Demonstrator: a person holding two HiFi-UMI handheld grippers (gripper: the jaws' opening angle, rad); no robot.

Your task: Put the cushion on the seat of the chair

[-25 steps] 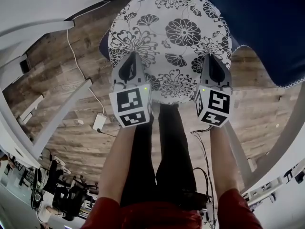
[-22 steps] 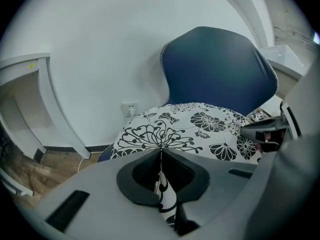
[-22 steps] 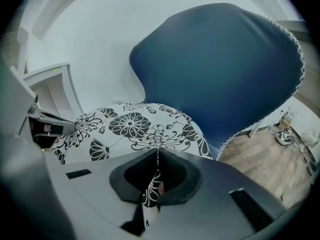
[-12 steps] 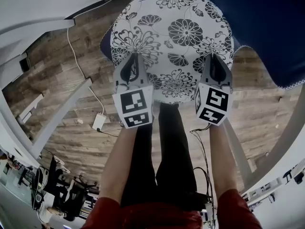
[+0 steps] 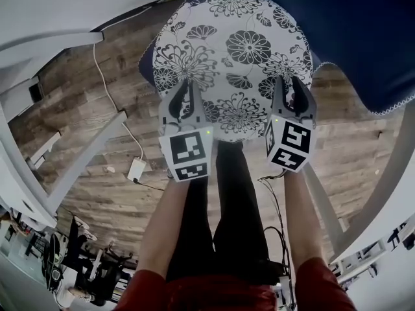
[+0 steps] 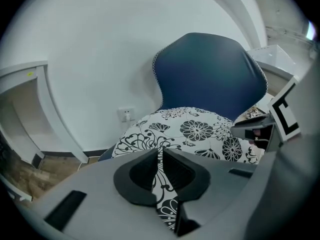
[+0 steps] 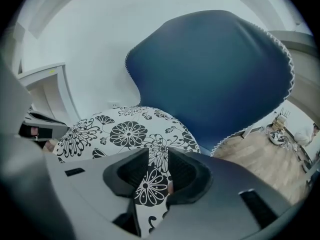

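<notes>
Cushion flat on chair seat

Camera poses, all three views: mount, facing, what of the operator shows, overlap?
Head view: on the person's head, facing steeply down at the cushion on the chair; forearms, legs, left gripper and right gripper show.
Left gripper view: on the left gripper, looking along its jaws over the cushion toward the chair back; right gripper at right edge.
Right gripper view: on the right gripper, same heading; left gripper at left edge.
Shared: both gripper views see the cushion and chair back.
</notes>
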